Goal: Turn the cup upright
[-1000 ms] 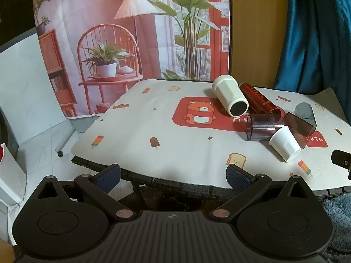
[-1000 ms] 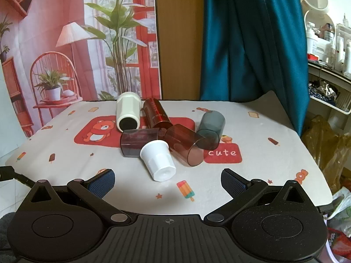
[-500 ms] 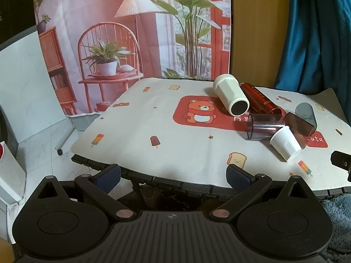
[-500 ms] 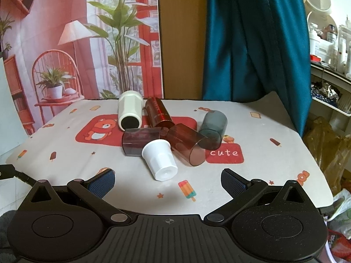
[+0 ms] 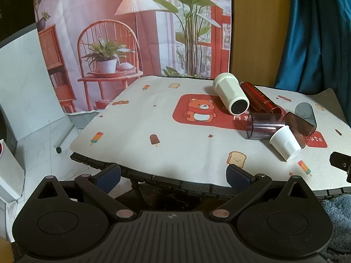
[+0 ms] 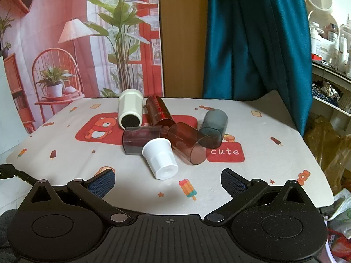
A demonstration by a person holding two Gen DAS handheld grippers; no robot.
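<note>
Several cups lie on their sides in a heap on the table. A small white cup (image 6: 160,160) lies nearest, its base toward my right gripper (image 6: 167,180), which is open and empty just in front of it. Behind it lie a dark purple cup (image 6: 140,139), a brown cup (image 6: 187,144), a grey cup (image 6: 213,129), a red cup (image 6: 158,113) and a cream cup (image 6: 130,111). My left gripper (image 5: 173,174) is open and empty at the table's near left edge, far from the white cup (image 5: 284,145).
A cartoon-print mat (image 6: 65,157) covers the table. A teal curtain (image 6: 252,37) and a printed backdrop (image 6: 76,32) hang behind. Shelves with clutter (image 6: 329,43) and bags (image 6: 329,144) stand at the right. The table's edge (image 5: 175,182) runs under my left gripper.
Both grippers have drifted slightly; the cups have not moved and both grippers stay open.
</note>
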